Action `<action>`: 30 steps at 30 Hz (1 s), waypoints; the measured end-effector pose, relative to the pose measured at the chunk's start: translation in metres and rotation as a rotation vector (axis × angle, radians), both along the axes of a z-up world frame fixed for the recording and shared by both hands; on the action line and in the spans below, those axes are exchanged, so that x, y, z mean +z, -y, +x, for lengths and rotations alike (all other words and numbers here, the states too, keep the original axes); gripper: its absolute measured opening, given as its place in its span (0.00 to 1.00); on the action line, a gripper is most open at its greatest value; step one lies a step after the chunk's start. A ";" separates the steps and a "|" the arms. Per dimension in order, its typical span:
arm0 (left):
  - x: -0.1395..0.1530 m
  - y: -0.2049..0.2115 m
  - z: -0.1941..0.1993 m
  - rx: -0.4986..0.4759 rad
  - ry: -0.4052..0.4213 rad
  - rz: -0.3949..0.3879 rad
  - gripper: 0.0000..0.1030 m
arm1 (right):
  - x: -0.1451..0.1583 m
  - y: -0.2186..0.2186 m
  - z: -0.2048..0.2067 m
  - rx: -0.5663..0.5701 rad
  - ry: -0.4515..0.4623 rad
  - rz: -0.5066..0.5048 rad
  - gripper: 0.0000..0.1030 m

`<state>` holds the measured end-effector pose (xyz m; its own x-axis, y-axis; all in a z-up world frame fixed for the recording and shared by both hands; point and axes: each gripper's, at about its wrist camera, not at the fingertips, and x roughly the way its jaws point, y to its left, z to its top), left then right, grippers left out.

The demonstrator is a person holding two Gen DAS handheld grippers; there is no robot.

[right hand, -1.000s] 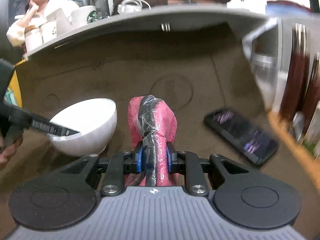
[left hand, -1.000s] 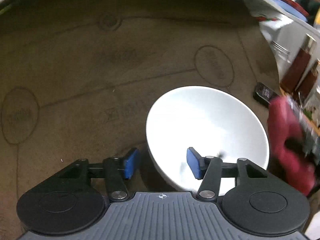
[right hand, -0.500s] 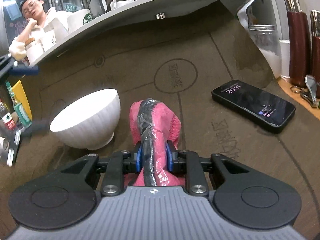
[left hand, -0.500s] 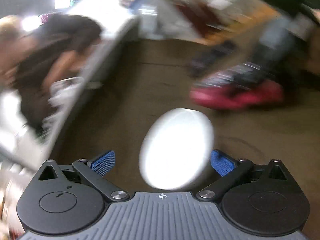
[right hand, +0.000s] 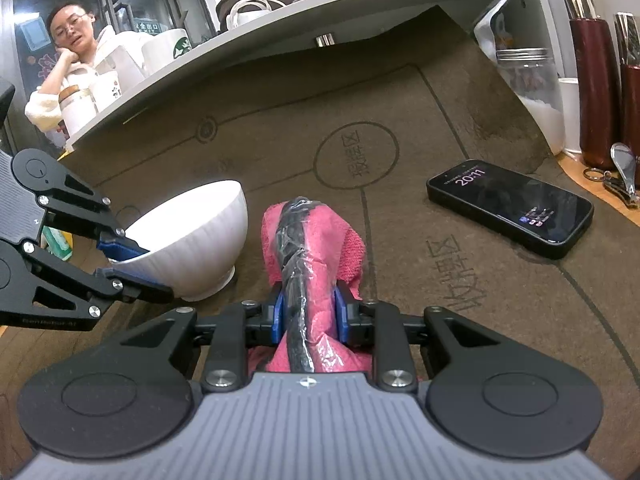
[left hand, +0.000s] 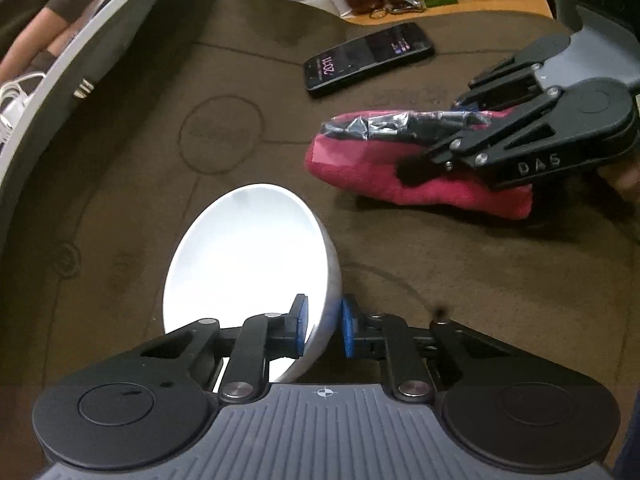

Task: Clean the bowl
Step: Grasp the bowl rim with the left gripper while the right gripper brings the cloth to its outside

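Note:
A white bowl [left hand: 248,272] stands on the brown mat; it also shows in the right wrist view [right hand: 192,236]. My left gripper [left hand: 322,330] is shut on the bowl's near rim, one pad inside and one outside. It shows from the side in the right wrist view [right hand: 132,266]. My right gripper [right hand: 306,314] is shut on a pink cloth [right hand: 316,240] wrapped around a black taped handle. The cloth [left hand: 408,168] lies to the right of the bowl, apart from it.
A black phone [right hand: 512,206] lies on the mat at the right; it also shows in the left wrist view [left hand: 368,60]. Dark red bottles [right hand: 596,88], a jar [right hand: 528,76] and keys stand at the right edge. A white shelf [right hand: 280,24] runs along the back.
My left gripper let go of the bowl, swung round it, and has shut on its rim from another side. The right gripper with the cloth has stayed almost still.

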<state>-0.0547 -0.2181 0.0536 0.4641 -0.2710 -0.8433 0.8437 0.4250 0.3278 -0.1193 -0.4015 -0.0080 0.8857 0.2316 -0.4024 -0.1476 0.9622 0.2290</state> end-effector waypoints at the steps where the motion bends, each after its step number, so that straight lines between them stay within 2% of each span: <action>1: 0.005 -0.004 0.006 0.020 -0.057 -0.053 0.06 | 0.000 0.000 0.000 -0.001 0.001 0.007 0.26; 3: 0.016 -0.012 0.015 0.053 -0.142 -0.150 0.05 | 0.001 0.002 0.001 -0.004 0.006 0.022 0.25; 6: 0.028 -0.027 0.026 0.121 -0.216 -0.255 0.05 | 0.002 0.003 0.001 -0.005 0.006 0.044 0.25; 8: 0.032 -0.035 0.033 0.149 -0.240 -0.291 0.07 | 0.003 0.004 0.002 -0.007 0.007 0.057 0.25; 10: 0.038 -0.058 0.048 0.223 -0.299 -0.380 0.08 | 0.006 0.002 0.003 -0.008 0.011 0.060 0.25; 13: 0.038 -0.075 0.068 0.293 -0.322 -0.454 0.10 | 0.009 -0.004 0.006 0.003 0.014 0.056 0.25; 16: 0.039 -0.095 0.080 0.342 -0.353 -0.497 0.11 | 0.012 -0.011 0.010 0.019 0.012 0.049 0.25; 20: 0.038 -0.106 0.078 0.346 -0.338 -0.501 0.11 | 0.020 -0.021 0.017 0.073 0.018 0.079 0.24; 24: 0.033 -0.114 0.072 0.338 -0.353 -0.532 0.11 | 0.040 -0.039 0.040 0.190 0.046 0.283 0.24; 26: 0.033 -0.116 0.070 0.326 -0.343 -0.531 0.11 | 0.045 -0.046 0.055 0.229 0.033 0.379 0.24; 30: 0.031 -0.124 0.062 0.325 -0.346 -0.548 0.11 | 0.036 -0.053 0.086 0.202 -0.034 0.473 0.24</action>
